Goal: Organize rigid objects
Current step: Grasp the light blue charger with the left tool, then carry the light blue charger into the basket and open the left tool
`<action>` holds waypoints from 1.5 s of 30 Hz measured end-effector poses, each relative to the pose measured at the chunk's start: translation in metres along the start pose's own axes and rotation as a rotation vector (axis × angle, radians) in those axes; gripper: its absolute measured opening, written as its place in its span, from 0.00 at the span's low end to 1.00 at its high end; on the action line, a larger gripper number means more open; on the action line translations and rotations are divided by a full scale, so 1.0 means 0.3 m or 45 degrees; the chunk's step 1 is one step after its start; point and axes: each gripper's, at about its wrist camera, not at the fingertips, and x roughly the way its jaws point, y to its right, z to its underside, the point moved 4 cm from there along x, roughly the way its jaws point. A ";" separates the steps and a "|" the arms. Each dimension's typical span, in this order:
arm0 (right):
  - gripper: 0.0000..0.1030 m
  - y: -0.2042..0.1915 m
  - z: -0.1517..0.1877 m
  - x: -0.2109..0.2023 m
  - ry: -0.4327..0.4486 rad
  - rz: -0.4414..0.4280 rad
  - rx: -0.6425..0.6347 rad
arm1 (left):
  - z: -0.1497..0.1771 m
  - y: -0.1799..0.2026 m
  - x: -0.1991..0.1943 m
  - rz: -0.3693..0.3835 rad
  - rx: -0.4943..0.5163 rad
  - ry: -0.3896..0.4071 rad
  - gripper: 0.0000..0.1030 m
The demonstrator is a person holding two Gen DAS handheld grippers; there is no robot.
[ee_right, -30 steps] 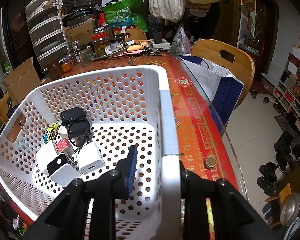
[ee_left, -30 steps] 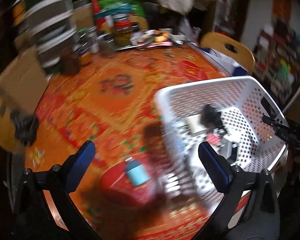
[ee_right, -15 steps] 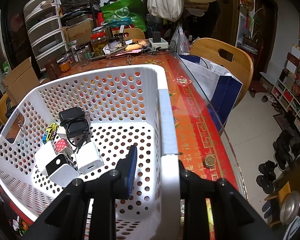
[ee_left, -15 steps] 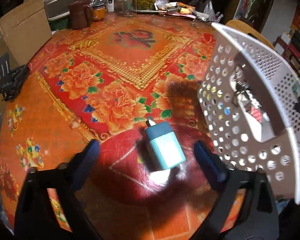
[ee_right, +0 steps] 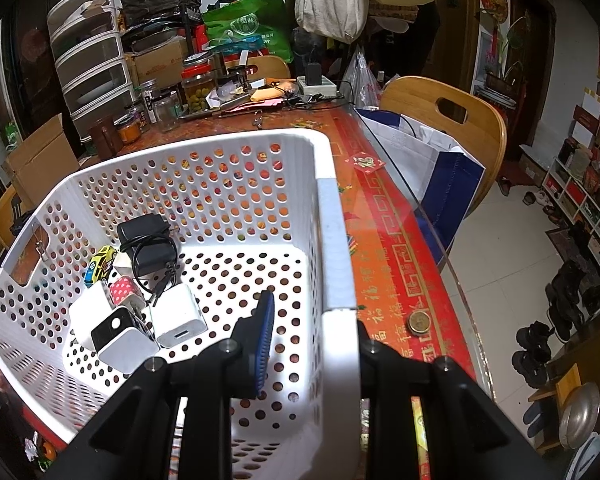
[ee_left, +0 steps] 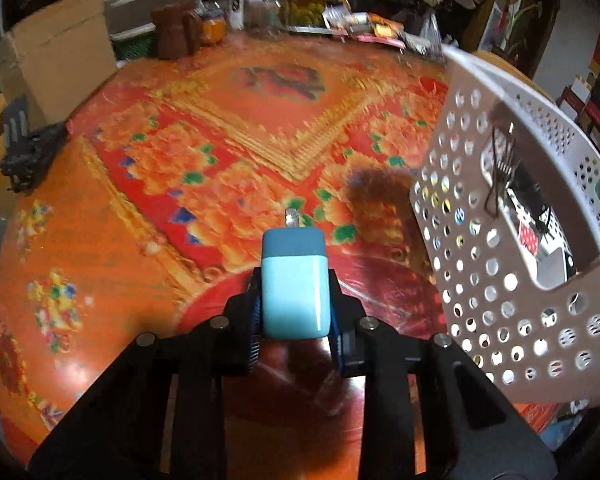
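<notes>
The left gripper [ee_left: 294,300] is clenched on a small light-blue plastic wall charger with a darker blue cap [ee_left: 293,280], its blue ribbed pads pressing the two flat side faces near the charger's near end, while the metal prongs [ee_left: 291,217] point away toward the far side of the orange-and-red floral tablecloth [ee_left: 188,168]. The charger seems to sit just above the cloth, though contact cannot be ruled out from this angle. To its right stands the white perforated plastic basket [ee_left: 500,300], whose near wall rises well above the charger. The right gripper [ee_right: 308,328] is closed across that basket's rim [ee_right: 332,248], one finger inside and one outside, steadying it. Inside, at the near left of the floor, lie several white cube chargers [ee_right: 178,316], a black adapter with its cord [ee_right: 146,246] and a small yellow toy car [ee_right: 100,266]. The blue charger looks light, stiff and smooth-skinned, so a glossy shell could slip if tilted; the flat sides it is held by appear the soundest hold, keeping clear of the prongs. It will likely tolerate a short drop among the others.
</notes>
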 end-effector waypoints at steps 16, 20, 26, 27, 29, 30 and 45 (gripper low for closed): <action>0.24 0.000 0.000 -0.002 0.003 -0.009 -0.005 | -0.095 -0.128 -0.261 -0.273 -0.098 0.198 0.24; 0.24 0.000 0.000 -0.002 0.002 -0.010 -0.012 | -0.120 -0.120 -0.294 -0.296 -0.090 0.223 0.24; 0.24 0.000 -0.001 -0.002 0.004 -0.011 -0.010 | -0.154 -0.050 -0.357 -0.297 -0.028 0.274 0.24; 0.24 -0.001 0.000 -0.002 0.004 -0.011 -0.010 | -0.162 -0.035 -0.365 -0.297 -0.019 0.281 0.24; 0.24 -0.001 -0.001 -0.002 0.004 -0.011 -0.010 | -0.178 0.003 -0.385 -0.297 0.008 0.299 0.24; 0.24 -0.002 0.000 -0.002 0.003 -0.010 -0.010 | -0.187 0.027 -0.395 -0.297 0.026 0.309 0.24; 0.25 -0.009 -0.003 0.000 0.005 -0.014 -0.014 | -0.255 0.292 -0.443 -0.301 0.207 0.345 0.24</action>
